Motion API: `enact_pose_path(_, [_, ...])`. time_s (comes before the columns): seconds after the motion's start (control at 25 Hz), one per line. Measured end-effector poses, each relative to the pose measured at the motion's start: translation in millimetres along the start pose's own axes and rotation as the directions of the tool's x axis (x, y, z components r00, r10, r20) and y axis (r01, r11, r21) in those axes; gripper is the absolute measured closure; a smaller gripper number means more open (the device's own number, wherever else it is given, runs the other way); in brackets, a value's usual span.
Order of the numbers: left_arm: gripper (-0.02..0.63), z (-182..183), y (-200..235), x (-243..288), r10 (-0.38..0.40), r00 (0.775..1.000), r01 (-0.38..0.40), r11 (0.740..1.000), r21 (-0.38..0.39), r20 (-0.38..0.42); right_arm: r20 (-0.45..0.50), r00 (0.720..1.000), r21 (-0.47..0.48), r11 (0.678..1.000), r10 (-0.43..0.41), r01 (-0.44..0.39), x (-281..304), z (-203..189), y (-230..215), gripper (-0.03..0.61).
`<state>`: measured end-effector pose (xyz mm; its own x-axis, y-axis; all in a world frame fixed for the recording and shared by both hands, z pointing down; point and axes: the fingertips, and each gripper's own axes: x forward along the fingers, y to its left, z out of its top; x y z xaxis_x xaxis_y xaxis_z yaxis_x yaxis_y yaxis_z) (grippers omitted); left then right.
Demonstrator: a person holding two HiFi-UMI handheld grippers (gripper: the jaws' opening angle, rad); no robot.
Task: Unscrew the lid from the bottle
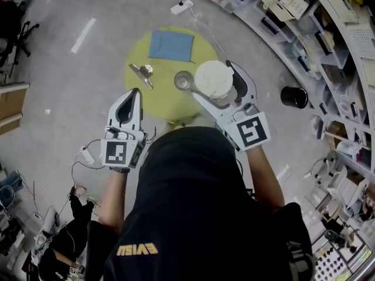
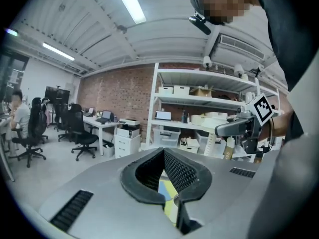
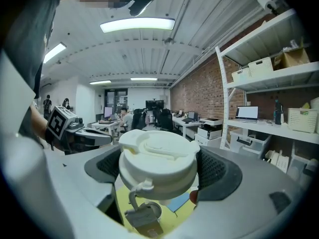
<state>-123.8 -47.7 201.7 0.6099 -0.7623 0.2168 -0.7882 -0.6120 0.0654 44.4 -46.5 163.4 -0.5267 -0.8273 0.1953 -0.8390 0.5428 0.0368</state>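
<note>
The grey two-jaw left gripper [image 1: 136,93] hangs over the near left edge of the round yellow table [image 1: 161,98], its jaws pressed together with nothing between them. On the table's left part lies a small metal piece [image 1: 142,74], too small to identify. A blue square mat [image 1: 171,45] lies toward the far side. The open steel bottle [image 1: 183,81] stands right of the table's centre. Just to its right, the right gripper [image 1: 218,79], jaws spread wide, pinches the round white plastic lid [image 1: 213,78], which is apart from the bottle.
</note>
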Motion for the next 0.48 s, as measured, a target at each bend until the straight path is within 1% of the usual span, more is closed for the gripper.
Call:
enact_pose_path(0.08, [0.595, 0, 9, -1, 0.017, 1.0, -0.017, 1.0, 0.016, -0.005, -0.027, 1.0, 0.013, 1.0, -0.001, 0.001, 0, -3, 1, 0.124])
enact_pose_path(0.16, [0.595, 6, 13, 2, 0.044, 0.999, -0.044, 0.999, -0.013, 0.017, -0.032, 0.999, 0.035, 0.999, 0.004, -0.003, 1, -2, 3, 0.124])
enact_pose_path(0.24, [0.595, 13, 14, 3, 0.059, 0.997, -0.056, 0.997, -0.048, 0.042, -0.015, 1.0, 0.064, 0.998, 0.008, -0.007, 3, 2, 6, 0.124])
enact_pose_path(0.32, [0.595, 17, 13, 4, 0.049, 0.998, -0.047, 0.998, -0.047, 0.05, -0.003, 1.0, 0.078, 0.997, 0.007, -0.007, 6, 6, 7, 0.124])
enact_pose_path(0.48, [0.595, 18, 13, 0, 0.031, 0.999, -0.03, 0.999, -0.032, 0.034, 0.004, 1.0, 0.064, 0.998, 0.006, -0.006, 13, 12, 7, 0.124])
